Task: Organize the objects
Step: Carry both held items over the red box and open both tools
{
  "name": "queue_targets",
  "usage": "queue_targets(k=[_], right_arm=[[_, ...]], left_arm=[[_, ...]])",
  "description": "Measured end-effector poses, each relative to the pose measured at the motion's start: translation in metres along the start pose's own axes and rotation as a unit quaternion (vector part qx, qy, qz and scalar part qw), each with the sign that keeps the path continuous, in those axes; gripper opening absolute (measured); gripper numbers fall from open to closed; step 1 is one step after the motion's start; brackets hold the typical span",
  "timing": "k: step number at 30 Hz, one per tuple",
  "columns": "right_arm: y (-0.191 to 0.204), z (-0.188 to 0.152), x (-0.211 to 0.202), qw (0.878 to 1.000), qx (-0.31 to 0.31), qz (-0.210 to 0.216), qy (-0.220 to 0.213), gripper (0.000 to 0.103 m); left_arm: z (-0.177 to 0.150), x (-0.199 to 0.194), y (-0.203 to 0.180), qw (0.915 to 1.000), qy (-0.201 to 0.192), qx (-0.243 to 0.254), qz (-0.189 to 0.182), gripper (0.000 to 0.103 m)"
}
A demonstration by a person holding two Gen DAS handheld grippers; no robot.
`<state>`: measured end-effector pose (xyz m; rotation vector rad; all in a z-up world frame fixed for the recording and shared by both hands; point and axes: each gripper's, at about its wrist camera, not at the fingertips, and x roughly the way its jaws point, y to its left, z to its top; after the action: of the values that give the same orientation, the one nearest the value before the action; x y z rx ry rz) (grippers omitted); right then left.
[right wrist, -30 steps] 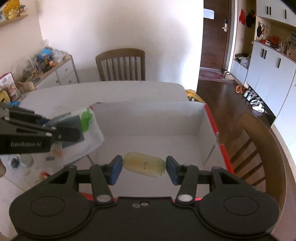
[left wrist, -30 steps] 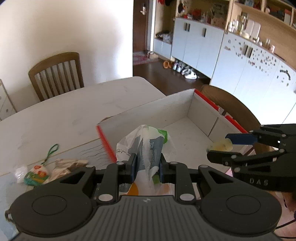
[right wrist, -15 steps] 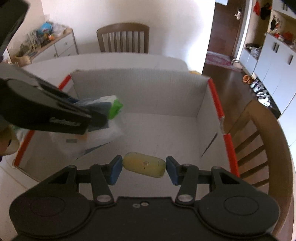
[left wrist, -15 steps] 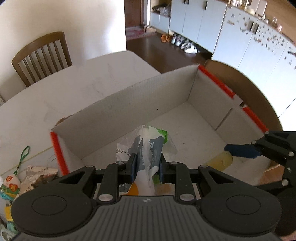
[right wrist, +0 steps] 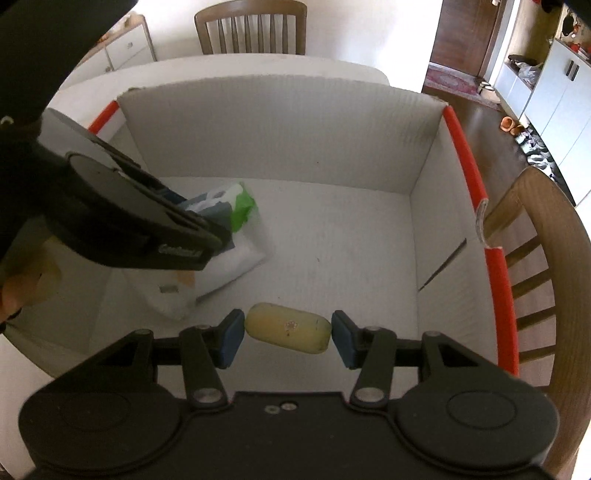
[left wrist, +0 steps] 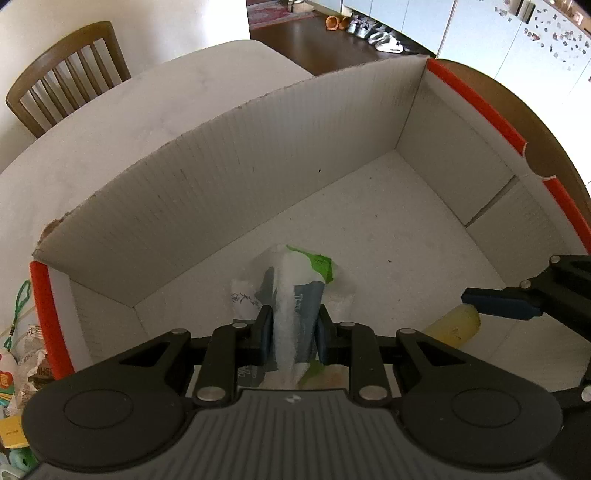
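Your left gripper pinches a white plastic packet with grey and green print, its pads pressed against both sides of the crumpled film at lower centre of the left wrist view. The packet hangs inside the open cardboard box, whose white corrugated walls fill most of the frame and whose short ends carry orange-red edging. In the right wrist view the packet sits at centre left, its lower end lying against the box floor. Your right gripper holds a pale yellow oblong capsule-shaped object crosswise at lower centre, one blue pad at each end; whether the object touches the box floor you cannot tell from either view. In the left wrist view the same object shows at lower right under a blue fingertip. The box stands on a white table. A wooden chair stands at top centre beyond the table, and small packets lie outside the box at far left.
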<state>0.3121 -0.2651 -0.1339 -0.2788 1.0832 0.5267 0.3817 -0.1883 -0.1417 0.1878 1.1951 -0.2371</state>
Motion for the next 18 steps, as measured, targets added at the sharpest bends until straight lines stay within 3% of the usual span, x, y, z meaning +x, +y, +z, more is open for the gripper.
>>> queue_targets(k=[8,16,17,18], right_arm=[[0.001,-0.002,0.004,1.000,0.003,-0.001,0.005,0.051],[-0.006,-0.002,-0.017,0.999,0.019,0.008,-0.026,0.063],[-0.007,-0.003,-0.020,0.999,0.021,0.010,-0.029,0.063],[-0.009,-0.002,-0.023,0.999,0.023,0.011,-0.032,0.063]], left_arm=[[-0.004,-0.003,0.001,1.0000,-0.002,-0.005,-0.002,0.025],[-0.007,-0.024,0.004,0.9994,-0.031,-0.013,-0.002,0.032],[-0.008,-0.028,0.004,0.9992,-0.036,-0.015,-0.002,0.042],[-0.009,-0.032,0.005,0.9990,-0.042,-0.015,-0.002,0.059]])
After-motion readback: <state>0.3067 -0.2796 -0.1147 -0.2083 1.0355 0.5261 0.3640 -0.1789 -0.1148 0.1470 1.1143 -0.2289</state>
